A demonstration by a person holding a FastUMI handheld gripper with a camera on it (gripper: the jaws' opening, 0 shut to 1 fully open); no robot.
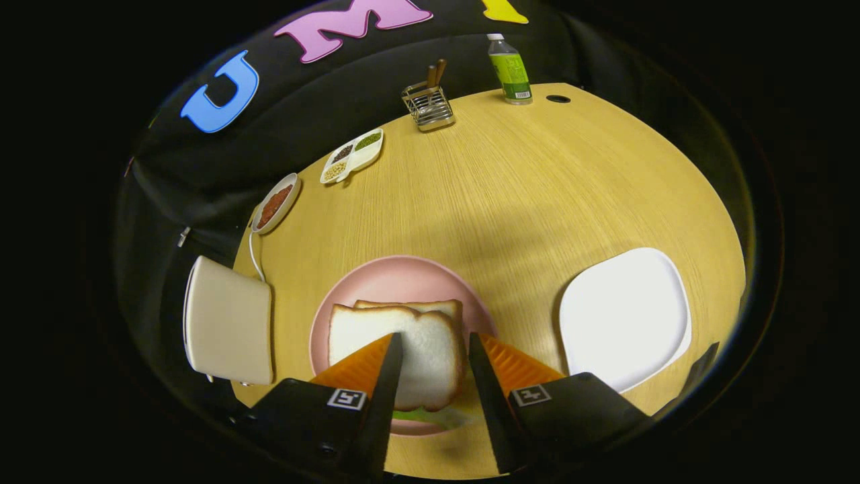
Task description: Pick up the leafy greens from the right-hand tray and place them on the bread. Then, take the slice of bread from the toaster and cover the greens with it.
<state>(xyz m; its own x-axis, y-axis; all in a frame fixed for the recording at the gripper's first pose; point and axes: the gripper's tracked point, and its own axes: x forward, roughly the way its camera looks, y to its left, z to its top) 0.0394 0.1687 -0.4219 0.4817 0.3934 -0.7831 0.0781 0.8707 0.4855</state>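
Gripper view looks down along the hand-held gripper [435, 344], whose two fingers stand apart at the bottom centre of the frame with nothing clamped between them; the top slice of bread [416, 356] shows through the gap, and whether the tips touch it I cannot tell. That slice lies on the pink plate [396, 272] just ahead of the fingers, slightly askew over a lower slice [440, 307] whose crust peeks out behind it. A sliver of leafy greens [420, 415] pokes out from under the near edge of the bread, low between the fingers. To the right of the plate, apart from it, sits a white square tray [625, 316], bare on its visible surface. At the left edge of the counter [537, 175] stands a cream-coloured toaster [228, 329] with a white cord running up from it. Further off, toward the upper left, are a small bowl of reddish bits [275, 204] and a divided dish of beans [352, 156]. At the top centre sit a wire rack with utensils [428, 104] and a green-labelled bottle [510, 69].
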